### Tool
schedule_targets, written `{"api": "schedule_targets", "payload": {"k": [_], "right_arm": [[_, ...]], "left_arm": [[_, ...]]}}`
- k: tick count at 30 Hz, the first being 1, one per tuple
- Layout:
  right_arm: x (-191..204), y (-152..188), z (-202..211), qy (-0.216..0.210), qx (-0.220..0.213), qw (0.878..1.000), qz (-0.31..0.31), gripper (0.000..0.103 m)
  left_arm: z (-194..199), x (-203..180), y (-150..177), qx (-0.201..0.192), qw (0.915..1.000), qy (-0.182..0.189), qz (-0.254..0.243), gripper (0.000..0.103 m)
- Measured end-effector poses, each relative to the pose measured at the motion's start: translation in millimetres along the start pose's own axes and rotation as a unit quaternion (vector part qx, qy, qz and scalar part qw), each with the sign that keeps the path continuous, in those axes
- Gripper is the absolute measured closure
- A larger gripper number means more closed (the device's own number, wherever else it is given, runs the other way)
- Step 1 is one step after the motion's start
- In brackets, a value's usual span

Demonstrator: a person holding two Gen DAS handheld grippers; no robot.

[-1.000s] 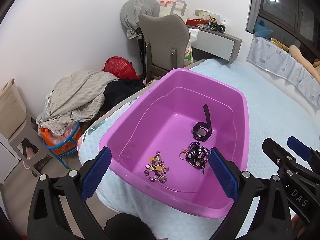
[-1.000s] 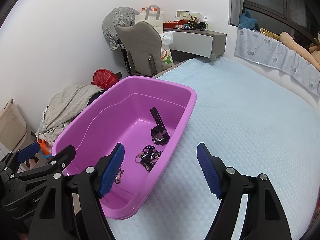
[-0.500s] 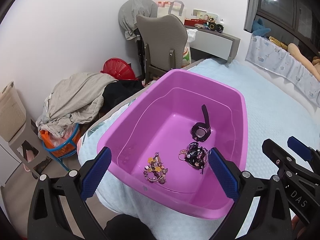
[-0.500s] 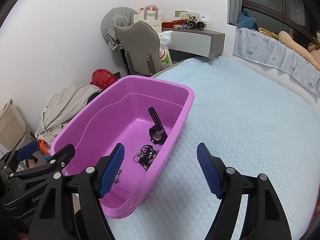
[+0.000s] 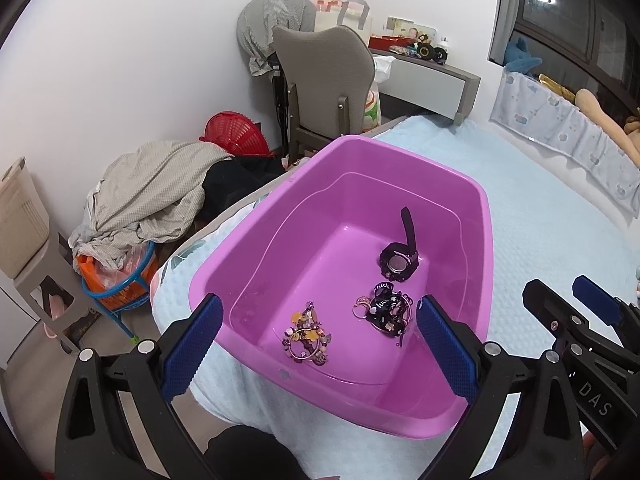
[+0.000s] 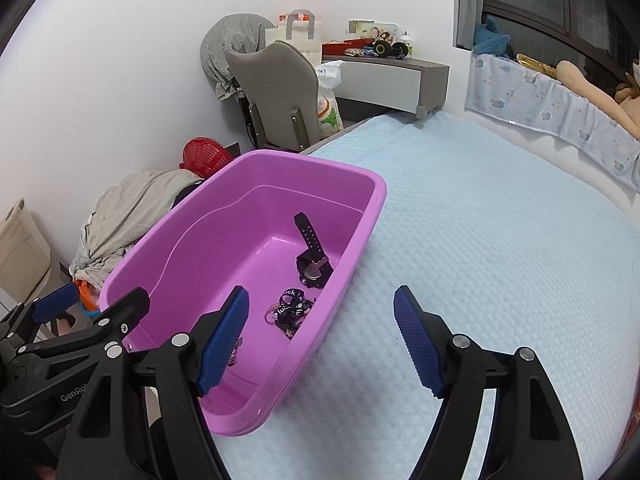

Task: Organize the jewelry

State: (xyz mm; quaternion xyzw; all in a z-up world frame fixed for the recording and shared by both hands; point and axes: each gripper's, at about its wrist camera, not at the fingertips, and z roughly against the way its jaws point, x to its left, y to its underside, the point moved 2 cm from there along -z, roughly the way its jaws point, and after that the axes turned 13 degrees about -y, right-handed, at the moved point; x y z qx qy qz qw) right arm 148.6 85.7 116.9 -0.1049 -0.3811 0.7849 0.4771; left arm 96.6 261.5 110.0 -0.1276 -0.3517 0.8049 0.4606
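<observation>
We hold two hand-held grippers over a bed (image 6: 500,240) covered in pale blue quilting, where a purple plastic tub (image 5: 256,216) sits at the left edge of the mattress with the jewelry lying on its floor. The left hand-held gripper (image 5: 318,346) hangs above the tub's near rim, its blue pads spread wide and nothing between them; the right hand-held gripper (image 6: 322,338) straddles the tub's right wall, equally wide apart and empty.

Largest of the pieces is a black watch (image 5: 398,258) at the far right of the tub floor, face down by the look of its metal back, one strap (image 5: 408,228) standing up against the wall. We judge it the heaviest and stiffest item, and that raised strap the easiest place to pinch. Nearer lies a dark tangle of bands and rings (image 5: 386,312), one band bearing white lettering; it looks light, floppy and likely to snag, so we would close on the thickest band, not on a loose ring. To its left sits a beaded charm bracelet (image 5: 306,338) with orange flowers, small, light and probably delicate; its wire loop seems the safest hold, since beads may slip on the slick plastic.
</observation>
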Motion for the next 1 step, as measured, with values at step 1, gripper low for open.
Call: {"api": "schedule_targets", "payload": {"k": [1], "right_arm": [[-1.0, 0.5, 0.3, 0.0, 0.0, 1.0, 0.0, 0.031]], "left_arm": [[0.0, 0.1, 0.1, 0.0, 1.0, 0.0, 0.0, 0.007]]}}
